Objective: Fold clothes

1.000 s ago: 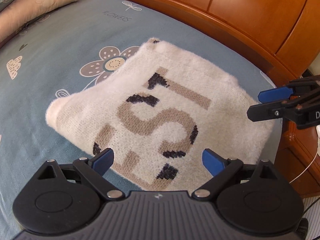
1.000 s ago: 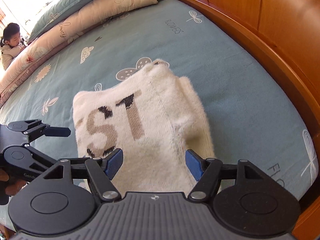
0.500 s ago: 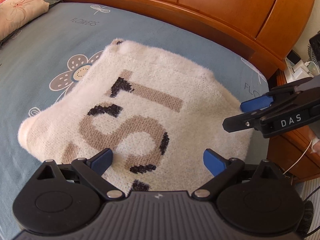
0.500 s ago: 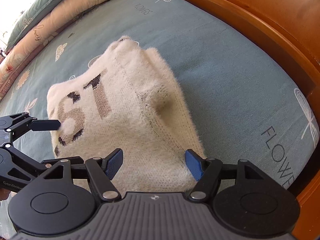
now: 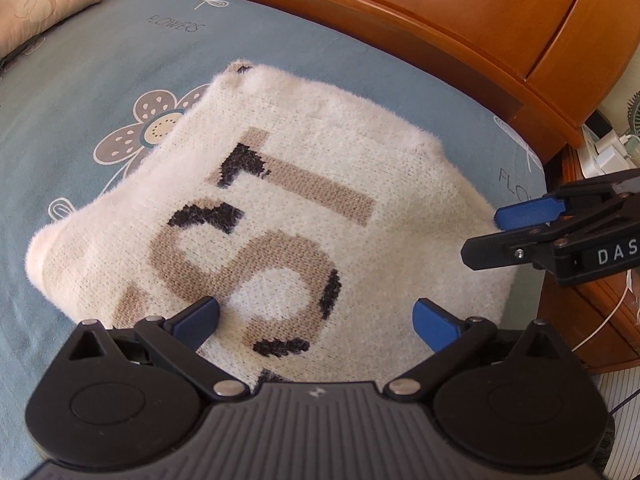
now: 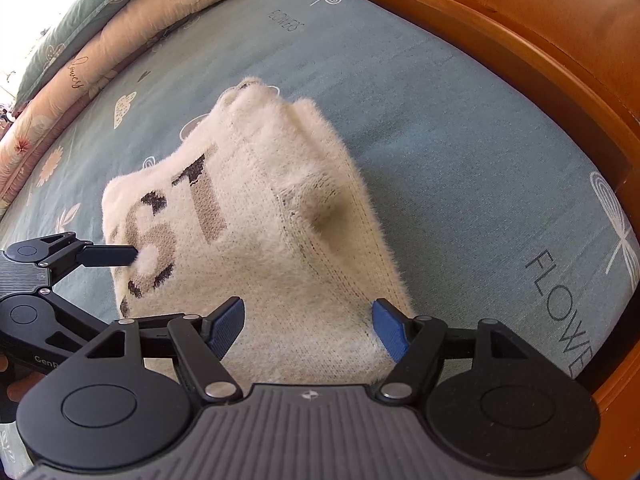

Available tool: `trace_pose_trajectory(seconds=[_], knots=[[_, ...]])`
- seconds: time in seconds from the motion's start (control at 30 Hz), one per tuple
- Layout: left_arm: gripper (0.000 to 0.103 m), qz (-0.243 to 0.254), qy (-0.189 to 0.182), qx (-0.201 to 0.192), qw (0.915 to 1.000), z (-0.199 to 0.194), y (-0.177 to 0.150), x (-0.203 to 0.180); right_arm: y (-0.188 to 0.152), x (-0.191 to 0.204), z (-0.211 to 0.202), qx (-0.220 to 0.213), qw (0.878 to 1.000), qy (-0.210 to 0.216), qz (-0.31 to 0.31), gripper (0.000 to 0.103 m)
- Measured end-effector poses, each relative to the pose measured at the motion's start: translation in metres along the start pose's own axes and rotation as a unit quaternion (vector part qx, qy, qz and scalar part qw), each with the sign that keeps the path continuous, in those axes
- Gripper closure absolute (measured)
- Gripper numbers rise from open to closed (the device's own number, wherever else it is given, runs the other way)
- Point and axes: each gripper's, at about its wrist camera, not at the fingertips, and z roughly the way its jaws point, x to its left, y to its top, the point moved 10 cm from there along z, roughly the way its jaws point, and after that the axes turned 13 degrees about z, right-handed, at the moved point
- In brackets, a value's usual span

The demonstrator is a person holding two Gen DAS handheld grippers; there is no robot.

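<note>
Our left gripper point(image 5: 316, 322) has its fingers spread wide over the near edge of the sweater point(image 5: 280, 216), holding nothing. Our right gripper point(image 6: 307, 326) is likewise spread, low over the sweater's near right corner; whether its pads touch the knit we cannot tell. The folded cream sweater lies flat on the bed point(image 6: 460, 128), near the wooden frame point(image 5: 460, 40), pillows point(image 6: 120, 28) beyond.

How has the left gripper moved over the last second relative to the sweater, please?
Yes: the left gripper has moved forward over the sweater, its blue fingers now flanking the knitted S instead of the near edge.
</note>
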Motion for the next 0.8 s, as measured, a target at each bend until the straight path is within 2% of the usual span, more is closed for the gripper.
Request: trace_pose_trajectory(seconds=[0.2, 0.3, 0.37, 0.47, 0.57, 0.8], knots=[[0.001, -0.004, -0.003, -0.01, 0.9999, 0.0, 0.0, 0.001, -0.003, 0.005, -0.014, -0.016, 1.0, -0.006, 0.006, 0.026], [0.001, -0.01, -0.008, -0.022, 0.9997, -0.011, -0.003, 0.002, -0.008, 0.006, -0.025, -0.029, 0.999, -0.018, 0.013, 0.022], [0.001, -0.01, 0.003, -0.02, 0.9997, -0.021, -0.009, 0.006, -0.013, 0.008, -0.031, -0.035, 0.999, -0.032, 0.019, 0.017], [0.001, -0.005, 0.026, -0.028, 0.9993, -0.046, -0.019, 0.015, -0.022, 0.013, -0.039, -0.039, 0.997, -0.059, 0.027, 0.011], [0.001, 0.002, 0.036, -0.038, 0.9987, -0.078, -0.029, 0.023, -0.035, 0.023, -0.047, -0.04, 0.995, -0.085, 0.041, 0.01], [0.001, -0.025, 0.036, -0.024, 0.9987, -0.15, -0.051, 0.043, -0.074, 0.07, -0.063, -0.039, 0.985, -0.142, 0.087, 0.007]])
